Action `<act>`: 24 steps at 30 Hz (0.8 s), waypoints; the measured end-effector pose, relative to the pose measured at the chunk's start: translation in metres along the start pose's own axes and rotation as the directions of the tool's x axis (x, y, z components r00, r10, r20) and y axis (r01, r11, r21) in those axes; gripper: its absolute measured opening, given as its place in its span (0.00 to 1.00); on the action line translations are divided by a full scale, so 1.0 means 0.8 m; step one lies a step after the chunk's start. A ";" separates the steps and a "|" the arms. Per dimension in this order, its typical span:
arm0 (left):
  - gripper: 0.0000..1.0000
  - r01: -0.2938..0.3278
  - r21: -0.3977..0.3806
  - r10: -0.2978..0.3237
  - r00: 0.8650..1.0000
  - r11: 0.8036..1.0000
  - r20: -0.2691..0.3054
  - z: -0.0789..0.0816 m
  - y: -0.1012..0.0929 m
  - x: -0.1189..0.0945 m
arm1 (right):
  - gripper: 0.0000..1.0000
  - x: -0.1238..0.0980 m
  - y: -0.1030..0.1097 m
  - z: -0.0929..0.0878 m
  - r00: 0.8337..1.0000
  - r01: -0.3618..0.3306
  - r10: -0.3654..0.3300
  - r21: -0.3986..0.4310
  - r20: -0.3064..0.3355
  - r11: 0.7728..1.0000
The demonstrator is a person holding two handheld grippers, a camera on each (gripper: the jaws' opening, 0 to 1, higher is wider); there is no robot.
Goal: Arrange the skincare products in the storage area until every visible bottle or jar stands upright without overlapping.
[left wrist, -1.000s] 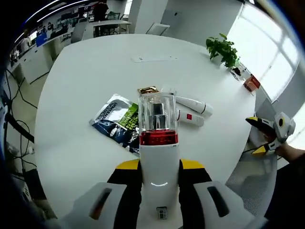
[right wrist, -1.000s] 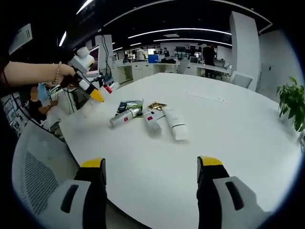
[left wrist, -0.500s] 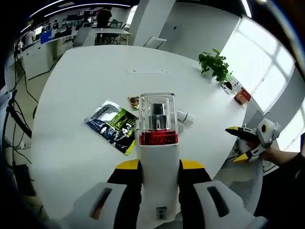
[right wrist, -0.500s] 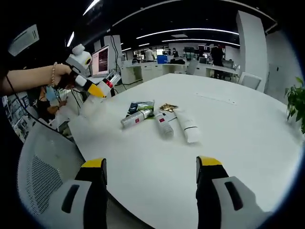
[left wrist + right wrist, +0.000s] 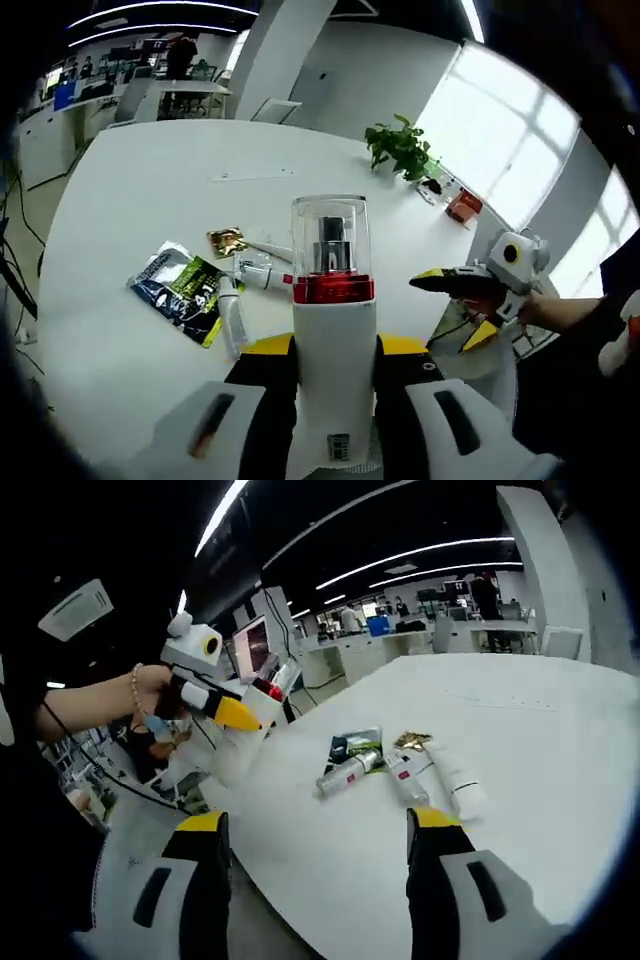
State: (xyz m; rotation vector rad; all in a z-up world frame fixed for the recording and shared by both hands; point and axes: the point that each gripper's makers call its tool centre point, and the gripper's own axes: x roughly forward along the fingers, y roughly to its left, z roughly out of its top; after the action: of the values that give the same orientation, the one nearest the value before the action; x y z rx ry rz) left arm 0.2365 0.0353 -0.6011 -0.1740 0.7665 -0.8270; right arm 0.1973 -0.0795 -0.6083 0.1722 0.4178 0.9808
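My left gripper (image 5: 333,352) is shut on a white bottle (image 5: 333,300) with a red band and a clear cap, held upright above the white round table (image 5: 130,180). Left of the bottle, on the table, lie two white tubes (image 5: 262,275), a dark-green packet (image 5: 180,290) and a gold sachet (image 5: 227,241). My right gripper (image 5: 320,830) stands open and holds nothing, near the table's edge. Ahead of it three tubes (image 5: 408,775) lie flat beside the packet (image 5: 355,745). The left gripper (image 5: 215,705) with the bottle (image 5: 245,742) shows at the upper left.
A potted plant (image 5: 400,148) and a small red box (image 5: 463,205) stand at the table's far right edge. The right gripper (image 5: 480,290), held by a hand, reaches in from the right. A mesh chair (image 5: 130,850) is at the lower left of the right gripper view.
Both cameras have swung: the lying products now sit further left in the left gripper view. The right gripper shows closer there. The bottle stays clamped in the left gripper.
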 end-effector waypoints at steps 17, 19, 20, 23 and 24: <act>0.32 0.332 0.102 -0.341 0.936 0.938 0.084 0.021 -0.106 0.011 | 0.58 0.001 0.045 0.082 0.938 -0.301 0.257 0.179 0.231 0.937; 0.32 0.391 0.110 -0.400 0.913 0.914 0.077 0.020 -0.124 0.012 | 0.57 0.003 0.051 0.087 0.931 -0.323 0.279 0.172 0.237 0.931; 0.32 0.400 0.115 -0.410 0.908 0.909 0.081 0.021 -0.129 0.013 | 0.56 0.004 0.053 0.088 0.928 -0.331 0.286 0.173 0.238 0.928; 0.32 0.438 0.130 -0.450 0.889 0.889 0.083 0.022 -0.150 0.016 | 0.53 0.007 0.056 0.091 0.922 -0.348 0.304 0.169 0.241 0.922; 0.32 0.446 0.132 -0.458 0.885 0.885 0.083 0.022 -0.157 0.017 | 0.52 0.007 0.057 0.092 0.921 -0.351 0.308 0.166 0.241 0.922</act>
State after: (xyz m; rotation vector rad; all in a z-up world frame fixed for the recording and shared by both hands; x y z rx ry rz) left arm 0.1792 -0.0622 -0.5426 -0.3065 0.5775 -1.2914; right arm 0.1957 -0.0459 -0.5278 0.5452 0.2987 1.2384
